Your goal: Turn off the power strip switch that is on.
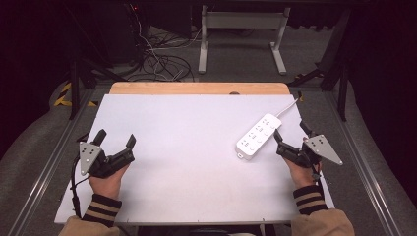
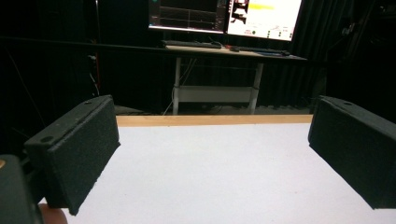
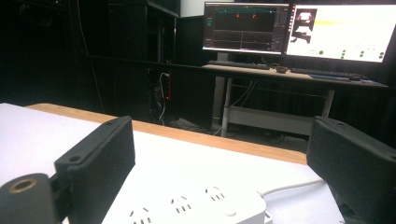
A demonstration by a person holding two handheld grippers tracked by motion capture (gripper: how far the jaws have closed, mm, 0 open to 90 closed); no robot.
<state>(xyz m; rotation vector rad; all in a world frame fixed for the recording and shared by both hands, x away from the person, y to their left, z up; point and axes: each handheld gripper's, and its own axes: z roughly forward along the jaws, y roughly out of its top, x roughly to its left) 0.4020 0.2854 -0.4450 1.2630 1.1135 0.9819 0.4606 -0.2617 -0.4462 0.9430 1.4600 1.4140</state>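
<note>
A white board (image 1: pixel 187 147) is covering the table, with a strip of bare wood (image 1: pixel 196 88) showing along its far edge. Beyond it, cables (image 1: pixel 157 59) are tangling on the grey floor beside a white desk frame (image 1: pixel 241 39), and two lit monitors (image 3: pixel 294 30) are glowing on a desk in the dark room.

A white power strip (image 1: pixel 258 136) is lying flat toward the right side, its long axis running diagonally, the cord end pointing to the far right corner.

The left gripper (image 1: pixel 117 141) is resting low near the front left, jaws spread wide over bare board, holding nothing. The right gripper (image 1: pixel 290 135) is sitting just beside the strip's right side, jaws wide apart; it seems to be clear of the strip, though the high view is coarse there.
</note>
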